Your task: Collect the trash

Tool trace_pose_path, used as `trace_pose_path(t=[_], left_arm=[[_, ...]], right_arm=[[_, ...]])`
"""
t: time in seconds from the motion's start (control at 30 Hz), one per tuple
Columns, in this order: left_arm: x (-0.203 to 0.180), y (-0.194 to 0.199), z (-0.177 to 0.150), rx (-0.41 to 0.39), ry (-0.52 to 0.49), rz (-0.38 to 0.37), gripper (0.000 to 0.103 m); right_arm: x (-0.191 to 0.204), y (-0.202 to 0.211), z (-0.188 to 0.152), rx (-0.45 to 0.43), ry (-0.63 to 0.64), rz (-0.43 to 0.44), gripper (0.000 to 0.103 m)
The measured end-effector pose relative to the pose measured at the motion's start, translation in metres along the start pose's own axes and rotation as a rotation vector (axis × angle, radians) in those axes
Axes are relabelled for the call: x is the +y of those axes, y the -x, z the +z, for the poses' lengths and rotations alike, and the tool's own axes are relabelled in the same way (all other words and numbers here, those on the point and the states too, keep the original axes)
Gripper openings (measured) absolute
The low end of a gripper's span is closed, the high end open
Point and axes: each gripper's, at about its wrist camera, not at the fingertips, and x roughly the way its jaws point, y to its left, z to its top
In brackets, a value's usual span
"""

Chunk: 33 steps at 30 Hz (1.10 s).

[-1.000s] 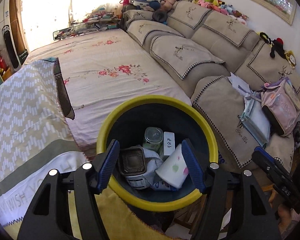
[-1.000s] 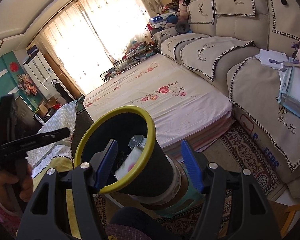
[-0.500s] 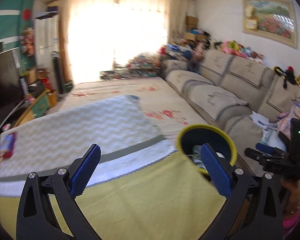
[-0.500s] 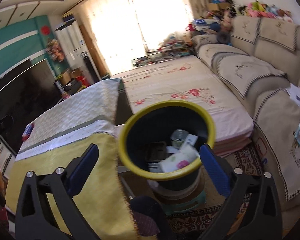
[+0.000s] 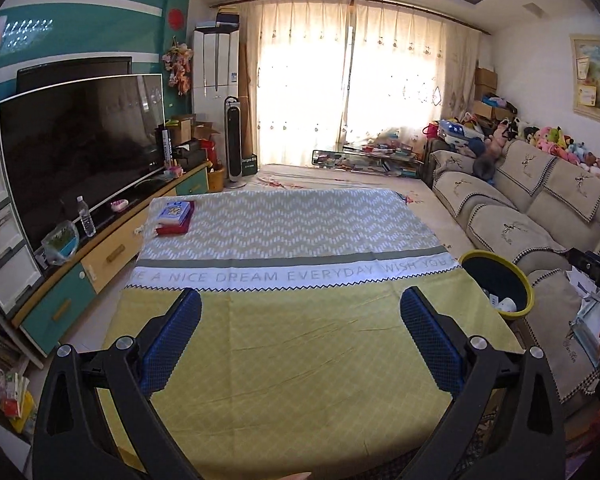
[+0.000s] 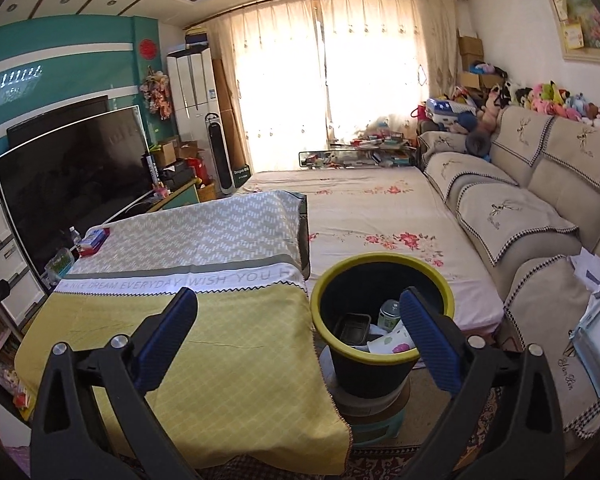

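Both hand-held grippers empty. Left hand-held gripper (image 5: 300,336) spread wide over the yellow part of the table (image 5: 300,360), nothing between the pads. Right hand-held gripper (image 6: 298,338) likewise spread wide, its right pad crossing in front of the bin's rim, not touching anything as far as can be told.

Trash bin (image 6: 382,320): black with yellow rim, just beside the table's right edge, raised on a tape roll and a small green stool. At 3 o'clock from the left gripper in the left wrist view (image 5: 498,284). Already inside: black tray (image 6: 352,326), small can (image 6: 390,314), white paper cup (image 6: 394,340).

Table cloth almost bare. Only thing on it: red-and-blue box (image 5: 174,218), far corner, about 11 o'clock from the left gripper. Trash or not: cannot tell.

Judgement: collecting looks nearly or wholly finished; step in hand is a scan for leftovers.

To do it well:
- Sweep the view across the whole cloth, edges included, before any reach.
- If the box counts as trash, approach with left gripper, pads kept wide, closing across its short sides.
- Carry low and clear of the bin rim; perch looks tippy, so drop from above, no nudging.
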Motion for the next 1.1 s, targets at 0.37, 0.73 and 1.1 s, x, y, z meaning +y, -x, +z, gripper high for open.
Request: trace_pose_path(t=[0.37,0.73,1.1], left_arm=[[0.004,0.031,-0.004,-0.046,0.036,0.02,0.098],[-0.001,0.02,0.0,-0.032,0.032,0.02,0.098],[0.001,0.021,0.001,-0.033,0.044,0.018,0.098]], right_arm=[[0.011,0.004,-0.002,-0.013,0.009,0.03,0.096],[0.013,-0.006,-0.006,0.005,0.015,0.031,0.096],[0.014,-0.01,-0.009,0.016,0.017,0.038,0.096]])
